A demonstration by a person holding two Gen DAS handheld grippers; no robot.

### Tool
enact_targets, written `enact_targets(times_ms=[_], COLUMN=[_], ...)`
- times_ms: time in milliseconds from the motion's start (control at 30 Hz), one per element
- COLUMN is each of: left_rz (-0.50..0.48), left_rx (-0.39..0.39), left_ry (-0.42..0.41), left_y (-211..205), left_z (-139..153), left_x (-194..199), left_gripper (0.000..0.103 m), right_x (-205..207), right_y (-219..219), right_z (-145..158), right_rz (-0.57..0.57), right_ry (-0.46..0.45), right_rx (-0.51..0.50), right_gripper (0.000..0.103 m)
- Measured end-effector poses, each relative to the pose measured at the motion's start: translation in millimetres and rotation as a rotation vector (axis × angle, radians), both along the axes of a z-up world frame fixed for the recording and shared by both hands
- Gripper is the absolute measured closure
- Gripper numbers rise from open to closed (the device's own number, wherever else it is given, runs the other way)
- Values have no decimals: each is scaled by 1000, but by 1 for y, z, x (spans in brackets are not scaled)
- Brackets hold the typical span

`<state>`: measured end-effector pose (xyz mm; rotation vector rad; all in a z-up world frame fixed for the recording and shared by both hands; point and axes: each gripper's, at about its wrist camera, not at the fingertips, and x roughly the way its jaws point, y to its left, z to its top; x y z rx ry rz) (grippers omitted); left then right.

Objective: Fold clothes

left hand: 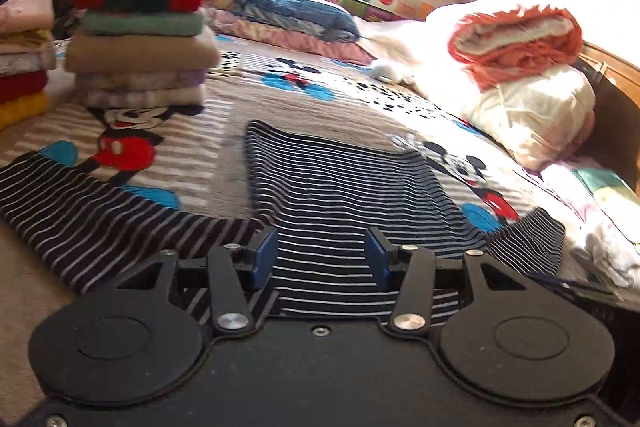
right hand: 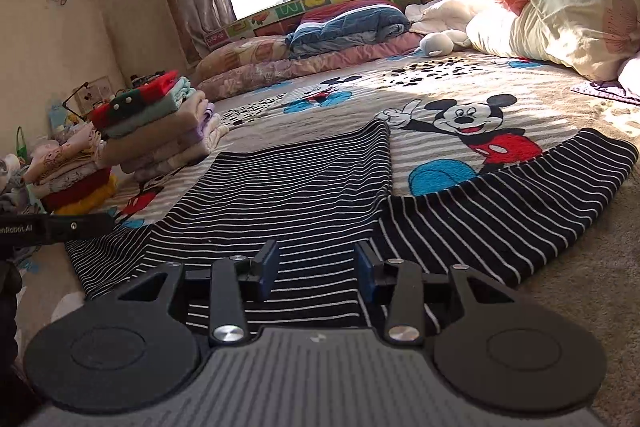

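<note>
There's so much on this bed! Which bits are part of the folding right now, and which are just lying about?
In the job:
striped top, spread flat
left gripper, jaws open over it
right gripper, jaws open over it

Lying about:
stack of folded clothes
rolled orange blanket
blue pillow
Mickey bedspread

Striped shirt [right hand: 304, 187], navy with white lines, flat on Mickey Mouse bedspread [right hand: 460, 83]; right gripper [right hand: 316, 269] over its near edge, jaws apart (nothing between them). Stack of folded clothes [right hand: 160, 131] at left.
</note>
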<state>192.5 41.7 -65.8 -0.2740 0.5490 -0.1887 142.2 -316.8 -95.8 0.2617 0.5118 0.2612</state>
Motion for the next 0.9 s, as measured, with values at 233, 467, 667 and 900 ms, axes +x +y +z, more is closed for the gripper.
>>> enact_targets(times_ms=[233,467,667,900], left_rz=[247,-48,-203,-84], left_rx=[-43,203,352,353], left_ry=[19,2,64,107], left_y=[113,69,17,22], left_z=[-8,-22,-48,-51], left_x=[14,38,72,97], left_gripper=[68,77,83,83], right_x=[2,41,74,50], right_y=[130,215,261,277], right_z=[10,19,5,-14], right_rz=[281,434,532,527], right_ry=[-19,-1,39,35], right_rx=[-175,-269,-381,-429], right_gripper=[62,65,69,67])
